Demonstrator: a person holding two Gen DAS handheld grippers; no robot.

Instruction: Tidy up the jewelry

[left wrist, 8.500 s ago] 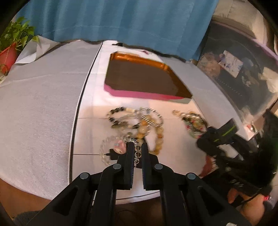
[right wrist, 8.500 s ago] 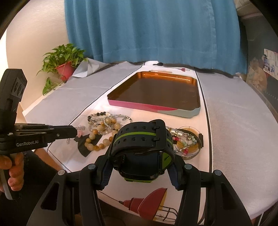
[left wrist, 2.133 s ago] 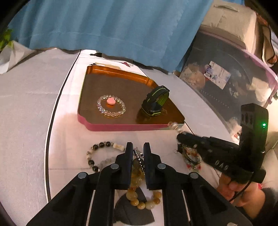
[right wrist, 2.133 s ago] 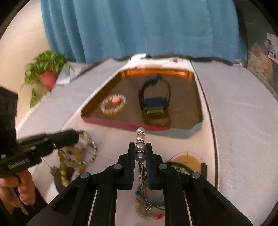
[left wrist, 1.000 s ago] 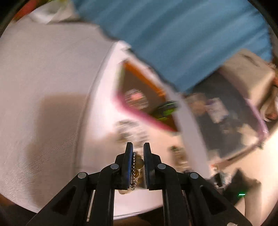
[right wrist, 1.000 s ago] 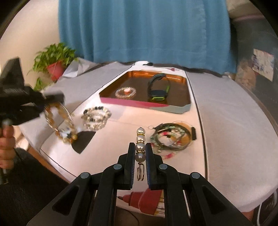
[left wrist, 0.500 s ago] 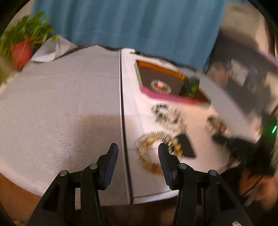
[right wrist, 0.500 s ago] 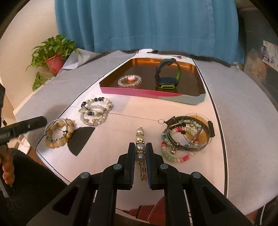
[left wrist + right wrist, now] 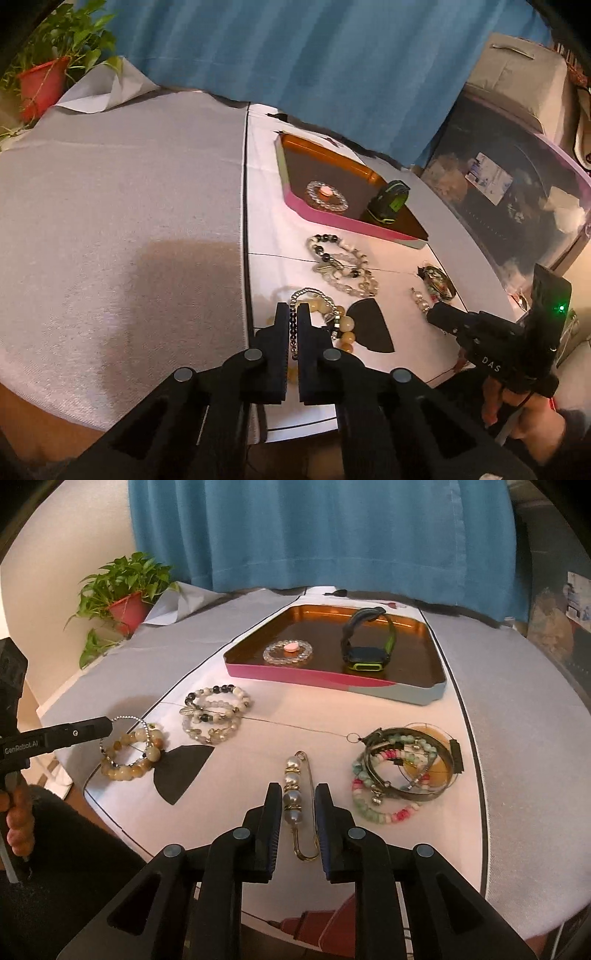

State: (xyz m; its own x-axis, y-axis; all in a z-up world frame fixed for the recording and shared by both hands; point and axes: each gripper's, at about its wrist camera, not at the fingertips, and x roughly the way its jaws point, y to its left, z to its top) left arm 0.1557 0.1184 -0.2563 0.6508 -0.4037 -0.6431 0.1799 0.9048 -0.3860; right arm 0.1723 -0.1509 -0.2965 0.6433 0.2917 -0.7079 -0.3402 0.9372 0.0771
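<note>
My left gripper (image 9: 293, 314) is shut on a silver chain bracelet (image 9: 309, 295) that lies over an amber bead bracelet (image 9: 127, 757) near the table's front left; it also shows in the right wrist view (image 9: 94, 728). My right gripper (image 9: 297, 795) is open, its fingers either side of a pearl safety-pin brooch (image 9: 293, 792) lying on the white mat. The orange tray (image 9: 421, 694) at the back holds a crystal bracelet with a pink charm (image 9: 288, 651) and a black-green watch (image 9: 367, 646).
A pile of black-and-white bead bracelets (image 9: 214, 714) lies mid-left. A tangle of bangles and pink-green beads (image 9: 400, 764) lies right. A black paper piece (image 9: 183, 768) lies on the mat. A potted plant (image 9: 123, 590) stands far left. A blue curtain hangs behind.
My left gripper was open half a second ago and has closed on the silver chain bracelet. My right gripper has opened and the pearl brooch now lies on the mat.
</note>
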